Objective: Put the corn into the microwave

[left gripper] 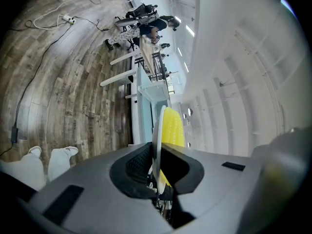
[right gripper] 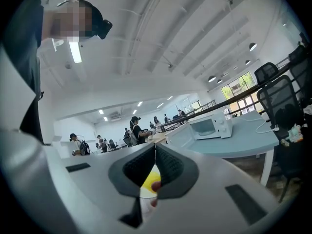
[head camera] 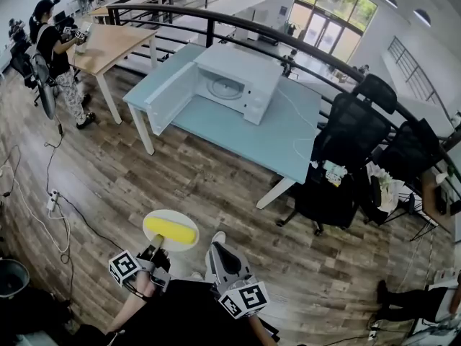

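Corn (head camera: 171,230) rests on plate (head camera: 161,215) pinched by left claw (head camera: 156,250).

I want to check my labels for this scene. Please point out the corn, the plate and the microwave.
corn (head camera: 171,231), head view, middle of the cob.
plate (head camera: 169,214), head view, bare rim beside the corn.
microwave (head camera: 241,67), head view, top of its body.

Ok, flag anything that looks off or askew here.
Nothing stands out. The corn lies across the white plate, which the left gripper clamps by its rim, roughly level. The microwave sits on the table with its door open. No spill or damage shows.
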`<state>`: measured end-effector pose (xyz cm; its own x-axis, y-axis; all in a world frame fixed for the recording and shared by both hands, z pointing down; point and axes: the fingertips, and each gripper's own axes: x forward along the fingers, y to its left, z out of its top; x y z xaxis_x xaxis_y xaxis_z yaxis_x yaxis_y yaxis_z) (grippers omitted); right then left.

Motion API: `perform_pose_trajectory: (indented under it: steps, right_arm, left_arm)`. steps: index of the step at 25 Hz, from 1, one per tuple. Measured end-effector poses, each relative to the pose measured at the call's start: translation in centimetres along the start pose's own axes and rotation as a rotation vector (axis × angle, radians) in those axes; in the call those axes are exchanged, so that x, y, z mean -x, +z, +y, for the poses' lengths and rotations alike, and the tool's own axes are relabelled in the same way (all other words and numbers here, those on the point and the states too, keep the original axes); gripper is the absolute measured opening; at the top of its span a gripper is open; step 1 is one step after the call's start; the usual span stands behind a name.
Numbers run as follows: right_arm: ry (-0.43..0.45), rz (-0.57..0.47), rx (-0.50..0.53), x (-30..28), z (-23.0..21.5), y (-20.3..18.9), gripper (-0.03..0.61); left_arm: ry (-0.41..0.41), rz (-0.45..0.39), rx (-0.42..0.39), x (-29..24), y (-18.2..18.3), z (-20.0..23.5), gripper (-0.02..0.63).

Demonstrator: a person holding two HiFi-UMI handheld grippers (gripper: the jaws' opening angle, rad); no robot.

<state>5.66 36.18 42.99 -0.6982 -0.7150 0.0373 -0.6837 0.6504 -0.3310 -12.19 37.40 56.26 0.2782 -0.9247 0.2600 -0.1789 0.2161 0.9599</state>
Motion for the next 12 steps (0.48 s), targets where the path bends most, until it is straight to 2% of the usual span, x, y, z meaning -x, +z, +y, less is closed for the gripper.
perform_pose_trajectory:
  steps: [4,12]
  right_arm:
    - [0.01,0.023,0.011,-1.5,-0.6,-0.1,0.01]
    - [-0.024,0.037,-0.037,-4.3,-3.9,0.1,0.009]
  left_arm:
    - [0.004,0.004,0.004,-1.6,0.6,0.2,0.028]
    - [0.006,0.012,0.013,-5.1,1.6,0.2,0.028]
